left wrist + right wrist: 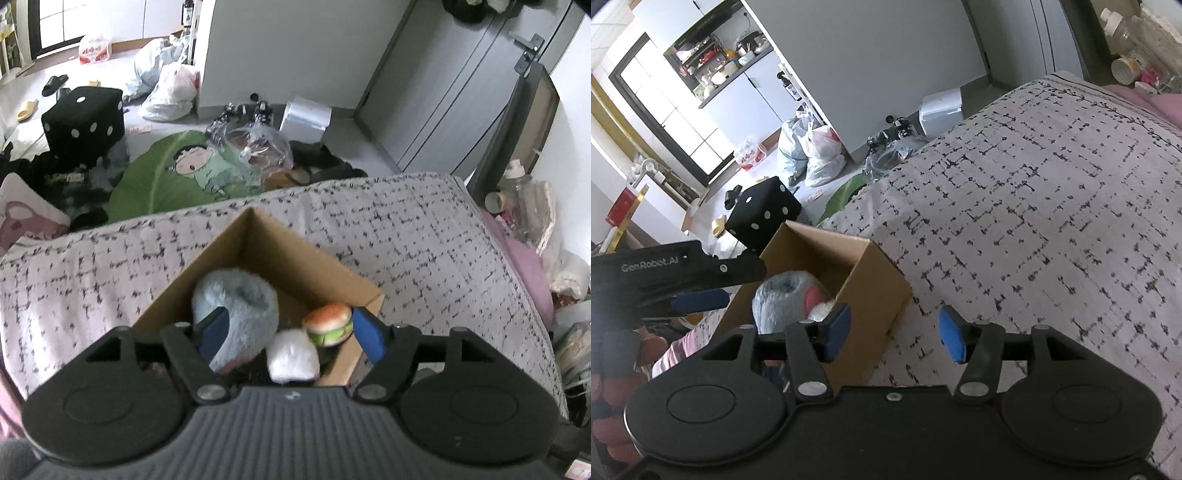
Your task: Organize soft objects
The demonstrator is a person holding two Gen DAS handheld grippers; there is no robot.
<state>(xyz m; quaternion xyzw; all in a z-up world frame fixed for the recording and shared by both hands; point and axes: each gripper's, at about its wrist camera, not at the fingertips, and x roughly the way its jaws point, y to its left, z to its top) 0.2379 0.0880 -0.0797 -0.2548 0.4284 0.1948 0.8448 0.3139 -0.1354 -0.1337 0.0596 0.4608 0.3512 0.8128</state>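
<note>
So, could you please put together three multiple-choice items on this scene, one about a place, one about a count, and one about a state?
1. Where does the cardboard box stand?
A. On the floor beside the black dice cushion
B. On the bed's patterned cover
C. On a shelf

2. How many soft items show inside the box in the left wrist view?
A. Three
B. One
C. Six

3. How does the left gripper stand?
A. Clamped on the burger toy
C. Clamped on the box wall
B. Jaws apart, pressing on nothing

Answers:
1 B, the box rests on the patterned cover.
2 A, a grey-blue plush, a burger toy and a white plush show.
3 B, both blue pads stand clear of the toys.
</note>
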